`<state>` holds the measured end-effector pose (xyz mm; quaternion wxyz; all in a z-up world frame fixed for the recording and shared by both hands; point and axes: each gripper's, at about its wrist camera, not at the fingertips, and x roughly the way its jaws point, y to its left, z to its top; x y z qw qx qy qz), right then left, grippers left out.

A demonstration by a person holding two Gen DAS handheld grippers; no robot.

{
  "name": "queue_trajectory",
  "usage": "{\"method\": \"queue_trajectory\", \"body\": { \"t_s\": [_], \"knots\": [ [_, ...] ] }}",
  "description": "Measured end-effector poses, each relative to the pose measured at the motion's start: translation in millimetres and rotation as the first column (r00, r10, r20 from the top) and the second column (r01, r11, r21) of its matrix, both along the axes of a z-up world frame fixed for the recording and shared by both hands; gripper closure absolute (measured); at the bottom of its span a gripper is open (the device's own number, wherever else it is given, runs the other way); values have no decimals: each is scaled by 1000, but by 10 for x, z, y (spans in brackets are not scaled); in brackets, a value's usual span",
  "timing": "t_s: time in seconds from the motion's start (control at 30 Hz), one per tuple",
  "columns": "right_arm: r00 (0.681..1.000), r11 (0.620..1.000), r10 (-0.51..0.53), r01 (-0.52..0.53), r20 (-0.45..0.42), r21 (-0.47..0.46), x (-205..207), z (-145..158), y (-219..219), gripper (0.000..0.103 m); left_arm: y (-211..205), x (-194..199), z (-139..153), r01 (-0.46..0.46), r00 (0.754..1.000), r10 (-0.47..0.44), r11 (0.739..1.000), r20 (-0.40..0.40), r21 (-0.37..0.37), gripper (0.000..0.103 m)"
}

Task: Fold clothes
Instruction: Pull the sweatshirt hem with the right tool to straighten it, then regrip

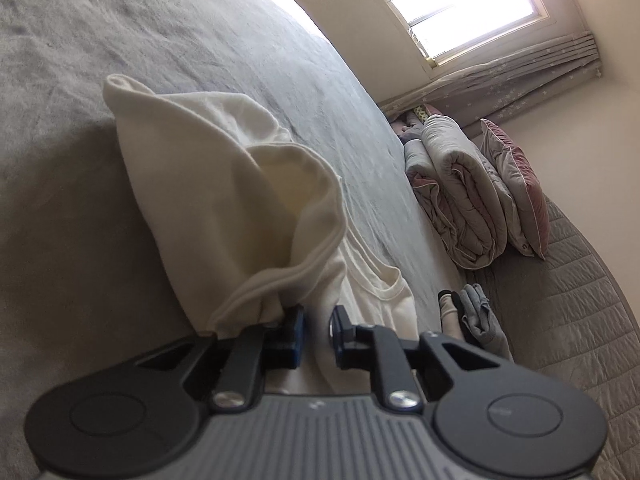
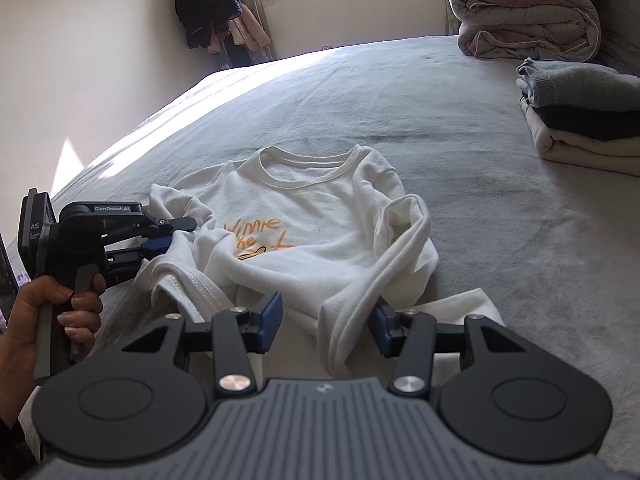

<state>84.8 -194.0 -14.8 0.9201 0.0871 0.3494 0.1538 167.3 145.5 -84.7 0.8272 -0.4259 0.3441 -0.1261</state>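
A white sweatshirt (image 2: 320,232) lies crumpled on the bed (image 2: 500,240), its orange lettering partly hidden by folds. Left gripper (image 1: 316,324) narrowly parted at its sleeve; right gripper (image 2: 326,320) wide, straddling a fold.

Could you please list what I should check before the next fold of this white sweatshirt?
1. Left gripper clamped on the cuff: not ok; the jaws stand apart and the cuff sits beside one pad.
2. Right gripper clamped on the other sleeve: not ok; the sleeve only lies between open jaws.
3. Sweatshirt spread flat: not ok; it is bunched on both sides.
4. Orange lettering faces up: ok.
5. Folded pile apart from the sweatshirt: ok.
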Motion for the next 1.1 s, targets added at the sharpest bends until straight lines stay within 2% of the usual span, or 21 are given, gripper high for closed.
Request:
{"method": "queue_trajectory", "body": {
  "t_s": [0.03,0.1,0.27,0.43,0.5,0.57,0.6,0.63,0.7,0.73,0.77,0.83,0.93,1.1],
  "knots": [
    [1000,1000,-13,13,7,6,-3,21,-41,52,18,-26,32,5,1000,-5,1000,1,-6,65],
    [999,999,-38,37,21,14,-28,63,-119,52,43,-82,94,13,1000,-13,1000,2,-5,56],
    [996,997,-66,63,66,38,-120,184,-212,52,154,-255,232,20,1000,-20,999,-3,25,49],
    [999,993,26,-30,37,116,-172,198,-90,52,298,-442,335,9,1000,-8,994,-7,112,48],
    [998,988,59,-59,9,143,-165,154,-17,52,353,-480,313,0,999,4,991,-32,131,51],
    [997,983,75,-70,-26,170,-139,92,37,52,418,-490,236,-12,997,19,994,-74,106,54],
    [996,981,78,-68,-45,182,-122,54,60,52,447,-493,192,-20,995,28,996,-94,85,61],
    [995,981,78,-66,-60,182,-112,18,82,52,473,-497,153,-29,993,36,998,-112,62,64],
    [995,986,82,-73,-58,147,-108,-10,130,52,479,-508,136,-26,993,32,998,-112,56,64],
    [994,989,93,-86,-52,123,-118,-19,157,52,461,-519,163,-18,995,26,996,-100,83,64],
    [993,989,109,-103,-47,101,-131,-27,178,52,437,-529,198,-6,997,16,993,-81,121,64],
    [989,988,144,-141,-41,65,-158,-52,223,52,388,-543,255,30,999,-21,978,-45,205,56],
    [976,977,212,-212,-47,0,-214,-147,338,52,315,-553,291,82,997,-79,943,-20,323,52],
    [960,944,275,-279,-47,-178,-276,-336,609,52,266,-545,244,150,989,-137,916,-62,373,50]
  ]
}}
